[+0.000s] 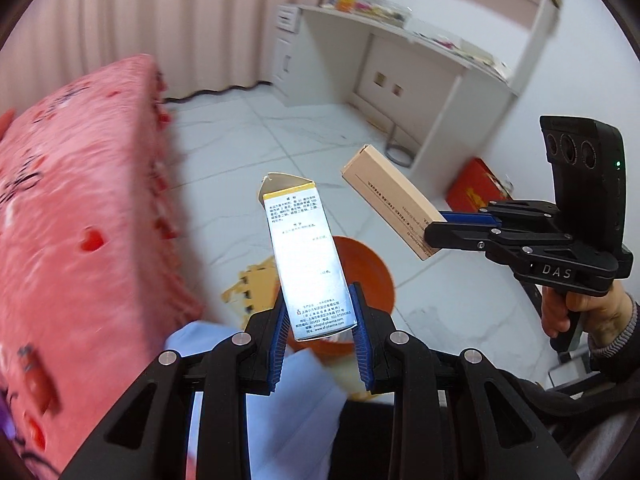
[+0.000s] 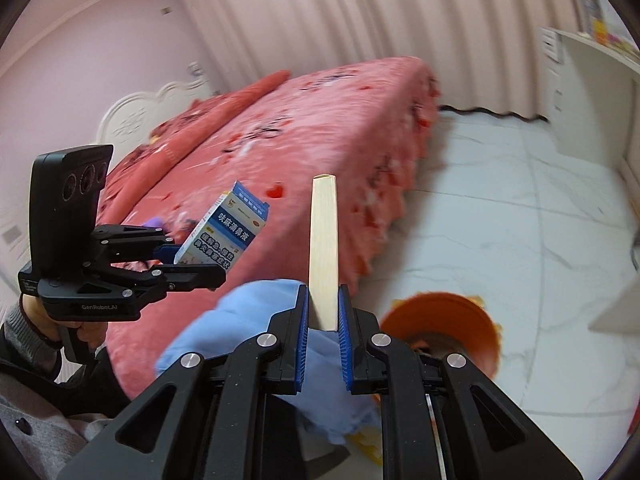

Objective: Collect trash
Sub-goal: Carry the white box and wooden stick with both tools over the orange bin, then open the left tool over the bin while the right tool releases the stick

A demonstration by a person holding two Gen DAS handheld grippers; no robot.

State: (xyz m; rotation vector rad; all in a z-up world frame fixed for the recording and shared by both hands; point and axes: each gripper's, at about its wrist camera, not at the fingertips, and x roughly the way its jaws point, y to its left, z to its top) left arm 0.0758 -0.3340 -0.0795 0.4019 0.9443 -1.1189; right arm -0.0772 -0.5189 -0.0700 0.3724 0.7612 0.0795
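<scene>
To your left the pink bed (image 1: pixel 80 220) runs along the open tiled floor (image 1: pixel 248 140), with the white table (image 1: pixel 440 60) against the far wall. An orange bin (image 1: pixel 372 276) stands below, near the bed's edge. Your left gripper (image 1: pixel 320 332) clamps a medicine box (image 1: pixel 308 260) upright above the bin. Your right gripper (image 2: pixel 323 316), nearly closed, pinches a slim beige carton (image 2: pixel 324 252).

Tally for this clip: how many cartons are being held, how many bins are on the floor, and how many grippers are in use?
Held cartons: 2, the white-and-blue medicine box in the left gripper and the flat beige carton in the right gripper
Orange bins on the floor: 1, the orange bucket
Grippers: 2
Total: 5
</scene>
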